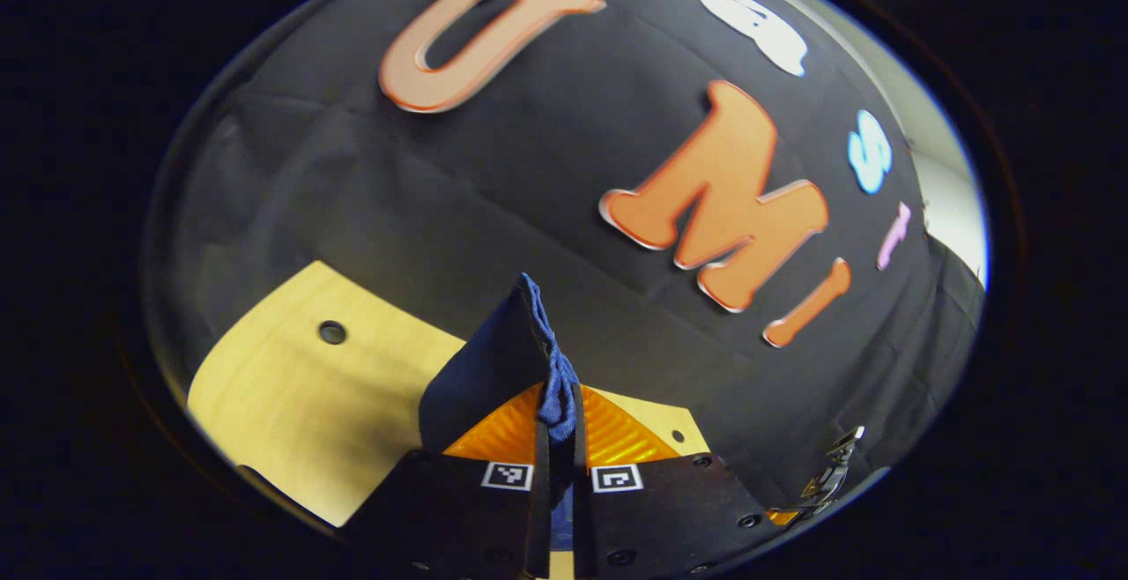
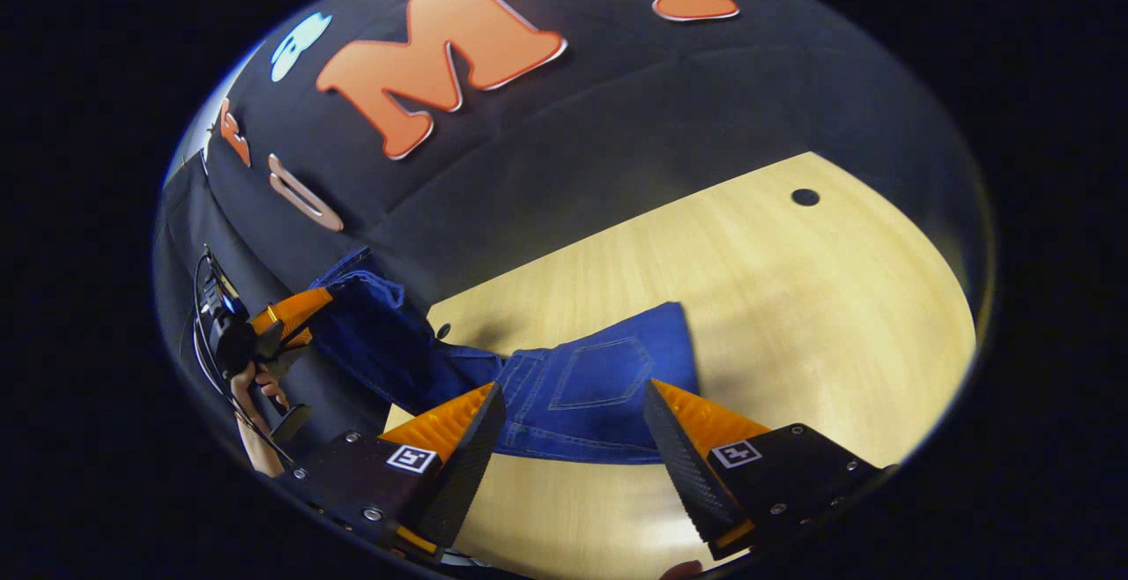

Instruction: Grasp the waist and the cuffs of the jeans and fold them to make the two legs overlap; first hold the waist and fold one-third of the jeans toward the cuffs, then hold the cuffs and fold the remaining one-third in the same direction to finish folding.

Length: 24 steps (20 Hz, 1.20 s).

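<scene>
Jaws of left gripper [image 1: 556, 439] clenched on a lifted jeans [image 2: 582, 390] end, right gripper [image 2: 573, 439] spread over denim on the surface [image 2: 793, 298]; thin pinch risks slipping, dropping the fold.

Blue jeans [image 2: 582, 386] lie waist-flat on the table, one end lifted.

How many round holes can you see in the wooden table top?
2 in the right gripper view: one hole far right near the wall, another hole beside the jeans. The jeans may hide more.
</scene>
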### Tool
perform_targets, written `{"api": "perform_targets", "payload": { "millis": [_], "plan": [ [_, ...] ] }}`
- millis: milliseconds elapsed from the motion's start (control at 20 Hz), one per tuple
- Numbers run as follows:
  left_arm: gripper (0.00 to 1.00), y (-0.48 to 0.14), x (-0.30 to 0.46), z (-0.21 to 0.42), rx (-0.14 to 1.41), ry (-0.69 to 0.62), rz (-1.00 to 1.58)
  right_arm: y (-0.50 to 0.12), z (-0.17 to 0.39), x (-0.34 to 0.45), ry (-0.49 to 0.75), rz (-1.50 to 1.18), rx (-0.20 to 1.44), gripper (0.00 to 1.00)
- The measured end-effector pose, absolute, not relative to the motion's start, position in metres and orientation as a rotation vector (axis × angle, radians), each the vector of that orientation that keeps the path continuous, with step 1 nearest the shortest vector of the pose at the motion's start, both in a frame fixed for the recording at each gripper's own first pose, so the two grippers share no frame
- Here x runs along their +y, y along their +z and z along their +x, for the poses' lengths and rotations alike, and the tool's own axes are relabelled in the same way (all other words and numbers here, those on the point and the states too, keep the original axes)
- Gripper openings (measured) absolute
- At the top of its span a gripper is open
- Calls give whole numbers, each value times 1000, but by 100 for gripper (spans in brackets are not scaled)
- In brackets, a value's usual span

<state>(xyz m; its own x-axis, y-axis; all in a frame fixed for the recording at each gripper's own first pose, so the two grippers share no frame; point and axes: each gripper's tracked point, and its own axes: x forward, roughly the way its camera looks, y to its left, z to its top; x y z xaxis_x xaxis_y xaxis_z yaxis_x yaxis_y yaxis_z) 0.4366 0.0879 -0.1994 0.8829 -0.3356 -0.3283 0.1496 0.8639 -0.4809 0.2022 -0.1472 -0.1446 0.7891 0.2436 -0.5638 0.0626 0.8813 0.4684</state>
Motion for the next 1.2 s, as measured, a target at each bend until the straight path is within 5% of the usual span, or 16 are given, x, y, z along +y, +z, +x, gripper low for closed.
{"api": "perform_targets", "payload": {
  "millis": [500,850,1200],
  "plan": [
    [10,-365,-152,423,692,-438,-102,-157,158,-254,27,582,654,98],
    [10,-458,-191,391,793,-391,143,-174,145,-274,31,608,678,98],
    [10,-517,-200,389,888,-368,114,-183,127,-290,47,512,704,97]
  ]
}}
